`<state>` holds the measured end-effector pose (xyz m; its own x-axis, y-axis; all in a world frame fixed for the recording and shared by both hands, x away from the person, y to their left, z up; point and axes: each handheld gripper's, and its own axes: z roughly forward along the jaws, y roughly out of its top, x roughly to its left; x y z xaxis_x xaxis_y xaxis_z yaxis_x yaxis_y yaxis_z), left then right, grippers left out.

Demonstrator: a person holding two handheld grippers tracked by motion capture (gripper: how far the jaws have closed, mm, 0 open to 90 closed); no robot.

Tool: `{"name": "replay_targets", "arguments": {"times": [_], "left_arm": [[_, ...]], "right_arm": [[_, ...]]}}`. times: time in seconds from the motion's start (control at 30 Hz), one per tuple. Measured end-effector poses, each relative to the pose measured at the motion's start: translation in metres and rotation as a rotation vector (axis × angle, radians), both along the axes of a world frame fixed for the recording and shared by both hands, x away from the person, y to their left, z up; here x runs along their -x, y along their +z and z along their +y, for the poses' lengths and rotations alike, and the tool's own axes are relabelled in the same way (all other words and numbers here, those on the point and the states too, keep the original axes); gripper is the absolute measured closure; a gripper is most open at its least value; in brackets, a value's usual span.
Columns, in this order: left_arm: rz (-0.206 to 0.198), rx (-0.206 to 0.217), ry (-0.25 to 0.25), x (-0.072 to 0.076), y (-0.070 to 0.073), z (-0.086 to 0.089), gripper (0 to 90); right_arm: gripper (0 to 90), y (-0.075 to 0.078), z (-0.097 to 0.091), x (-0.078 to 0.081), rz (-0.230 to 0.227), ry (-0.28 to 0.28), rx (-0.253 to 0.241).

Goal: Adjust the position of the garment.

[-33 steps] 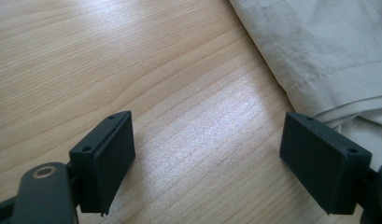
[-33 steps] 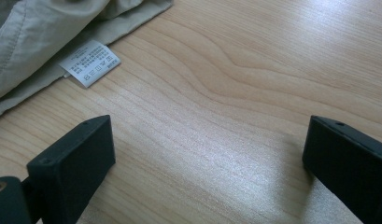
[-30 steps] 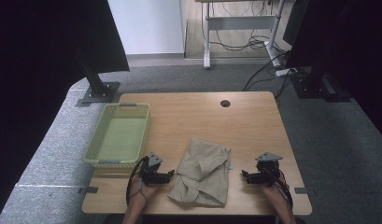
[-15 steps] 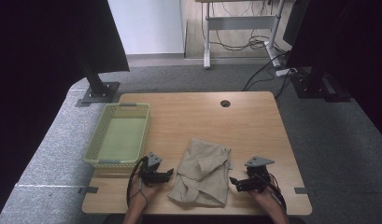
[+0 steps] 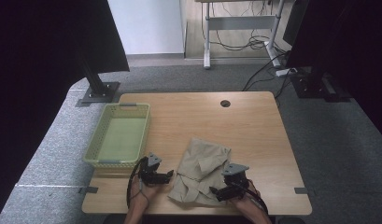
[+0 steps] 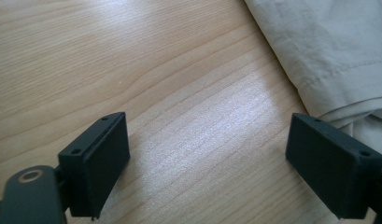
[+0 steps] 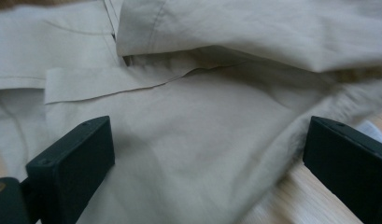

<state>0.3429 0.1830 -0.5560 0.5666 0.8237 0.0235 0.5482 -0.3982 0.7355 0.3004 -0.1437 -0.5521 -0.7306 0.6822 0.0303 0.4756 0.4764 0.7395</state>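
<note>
Desk [image 5: 254, 126] – wood top, basket [image 5: 117, 140] w/ bare floor at left edge. Beige garment [image 5: 200, 168], crumpled, lies at near edge, centre; long axis runs from near edge toward far edge, leaning slightly right.

Right gripper [image 5: 215, 191] – at garment's near-right corner, pointing left across its short axis. Jaws released, spread wide; in right gripper view cloth [image 7: 188, 140] lies between and under them, pads not pressing. This is the nearer hand.

Left gripper [image 5: 169, 174] – just beside garment's left side, pointing right at it. Jaws have just been opening, now wide; left gripper view shows bare wood between them, hem [image 6: 338, 79] just off the right jaw. Nothing held.

Judgement: next grab turns on the right gripper – cloth already inside its span.
</note>
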Motion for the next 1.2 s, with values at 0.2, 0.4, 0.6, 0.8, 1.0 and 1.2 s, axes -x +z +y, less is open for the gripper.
{"name": "replay_targets", "arguments": {"times": [0.2,0.4,0.6,0.8,1.0,1.2], "left_arm": [[-0.001,0.001,-0.001,-0.001,0.000,0.001,14.5],[-0.001,0.001,-0.001,-0.001,0.000,0.002,14.6],[-0.001,0.000,0.005,0.000,0.000,0.006,14.5],[-0.001,0.001,0.004,0.001,0.000,0.010,14.5],[-0.002,0.001,-0.004,0.001,0.000,0.010,14.8],[-0.002,0.001,-0.005,0.001,0.000,0.011,14.8]], "right_arm": [[1.2,-0.011,0.006,-0.012,-0.003,-0.008,0.037],[1.2,-0.011,0.005,-0.031,-0.003,-0.014,0.028],[1.1,-0.011,0.007,-0.054,0.001,-0.030,0.028],[1.1,-0.010,0.007,-0.074,0.001,-0.054,0.027],[1.1,-0.010,0.009,-0.092,0.000,-0.077,0.027],[2.7,-0.010,0.011,-0.104,-0.001,-0.086,0.025]]}}
